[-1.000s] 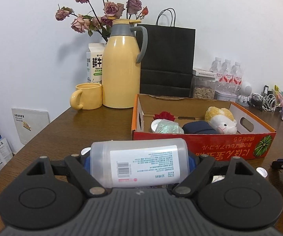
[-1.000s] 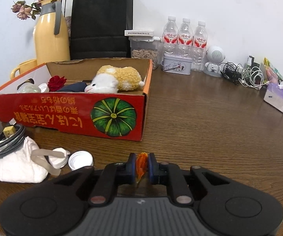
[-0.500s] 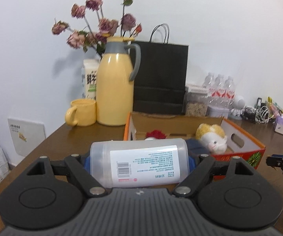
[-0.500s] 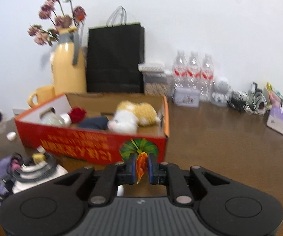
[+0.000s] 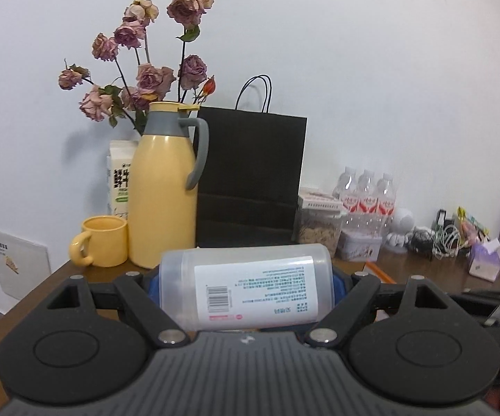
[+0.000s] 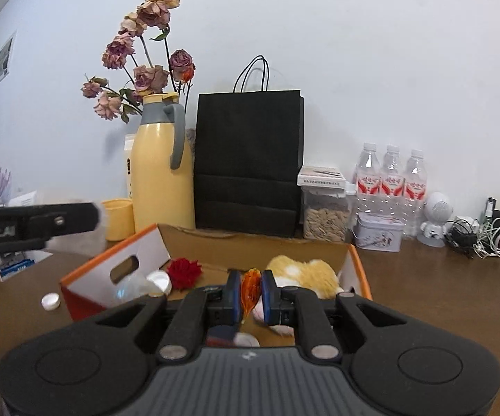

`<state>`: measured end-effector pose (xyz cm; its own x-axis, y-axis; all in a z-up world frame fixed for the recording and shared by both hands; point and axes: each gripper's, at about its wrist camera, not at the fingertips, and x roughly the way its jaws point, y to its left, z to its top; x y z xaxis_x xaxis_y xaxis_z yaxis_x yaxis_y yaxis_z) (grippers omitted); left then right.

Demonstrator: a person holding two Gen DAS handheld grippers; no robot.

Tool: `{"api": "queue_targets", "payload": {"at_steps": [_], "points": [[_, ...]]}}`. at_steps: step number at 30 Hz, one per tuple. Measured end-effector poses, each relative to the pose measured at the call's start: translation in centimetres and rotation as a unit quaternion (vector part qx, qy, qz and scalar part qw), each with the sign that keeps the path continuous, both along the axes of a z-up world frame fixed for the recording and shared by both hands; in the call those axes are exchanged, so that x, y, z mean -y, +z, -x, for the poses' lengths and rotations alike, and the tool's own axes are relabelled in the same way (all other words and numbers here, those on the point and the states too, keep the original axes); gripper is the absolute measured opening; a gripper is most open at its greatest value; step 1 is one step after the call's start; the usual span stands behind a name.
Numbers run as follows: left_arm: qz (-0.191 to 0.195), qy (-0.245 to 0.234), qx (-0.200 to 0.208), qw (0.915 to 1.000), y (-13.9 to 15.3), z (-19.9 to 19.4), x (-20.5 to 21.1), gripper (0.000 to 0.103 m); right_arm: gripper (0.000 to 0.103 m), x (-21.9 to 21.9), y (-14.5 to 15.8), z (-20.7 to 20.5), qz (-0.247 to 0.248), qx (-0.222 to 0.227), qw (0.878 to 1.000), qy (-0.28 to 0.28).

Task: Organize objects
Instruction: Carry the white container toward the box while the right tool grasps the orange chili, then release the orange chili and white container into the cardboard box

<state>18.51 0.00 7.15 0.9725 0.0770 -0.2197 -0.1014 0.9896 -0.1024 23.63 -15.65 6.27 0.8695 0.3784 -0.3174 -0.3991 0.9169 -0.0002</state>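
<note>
Over on the left side, the left gripper has its jaws clamped on a clear plastic bottle lying crosswise, long axis side to side. Right gripper is pinching a small orange thing, and it's hanging right over the orange cardboard box on the bench, so it's closer to dropping
</note>
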Motion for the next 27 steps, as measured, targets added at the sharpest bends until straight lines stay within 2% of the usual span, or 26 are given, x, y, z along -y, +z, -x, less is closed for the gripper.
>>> {"api": "queue_targets", "payload": {"at_steps": [4,8,12,20,27], "points": [[0.003,0.011,0.003,0.9999,-0.1,-2.5,0.2,0.084,0.011,-0.7,-0.3,-2.3,-0.006,0.005,1.0,-0.017],[-0.001,0.026,-0.007,0.9996,-0.9,-5.3,0.1,0.084,0.011,-0.5,-1.5,-4.5,-0.017,-0.008,0.999,-0.033],[0.0,0.029,-0.041,0.9988,-2.8,-6.9,-0.6,0.084,0.011,0.2,-3.1,-5.2,-0.017,-0.034,0.999,-0.031],[-0.014,0.025,-0.058,0.9979,-4.2,-7.2,-0.6,0.084,0.011,0.1,-3.5,-4.5,-0.005,-0.03,0.999,-0.033],[-0.014,0.019,-0.048,0.9985,-4.4,-6.8,-0.4,0.085,0.012,0.1,-3.7,-4.7,0.002,-0.035,0.999,-0.039]]}}
